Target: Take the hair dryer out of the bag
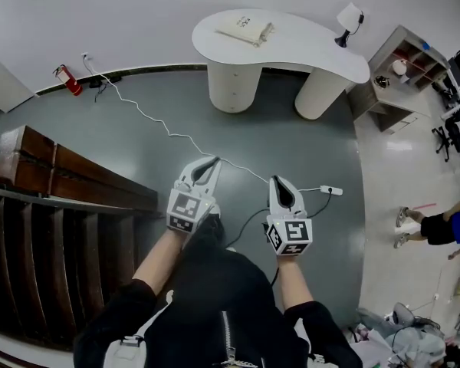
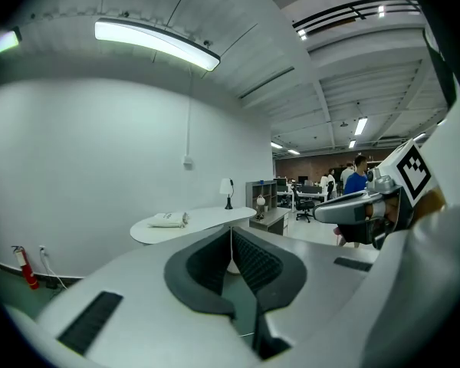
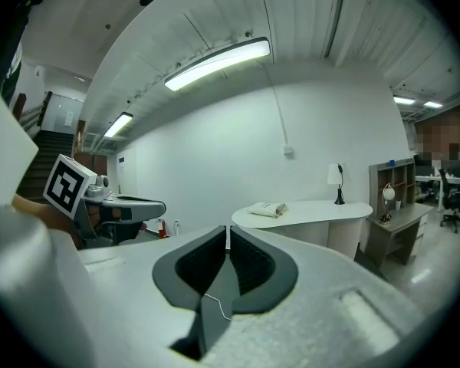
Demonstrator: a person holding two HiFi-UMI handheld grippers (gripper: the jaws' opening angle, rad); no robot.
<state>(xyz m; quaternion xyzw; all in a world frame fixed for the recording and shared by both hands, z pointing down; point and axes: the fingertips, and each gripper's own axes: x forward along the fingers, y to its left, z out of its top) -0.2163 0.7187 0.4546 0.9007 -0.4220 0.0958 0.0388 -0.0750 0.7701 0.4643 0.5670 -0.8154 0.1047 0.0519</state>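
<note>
A cream cloth bag lies on the white curved table across the room; the hair dryer is not visible. My left gripper and right gripper are held side by side over the grey floor, far short of the table, both shut and empty. In the left gripper view the shut gripper points toward the bag on the table. The right gripper view has its shut gripper below the bag and table.
A small lamp stands on the table's right end. A white cable runs across the floor to a power strip. Dark wooden stairs are at left, a shelf unit and a person at right.
</note>
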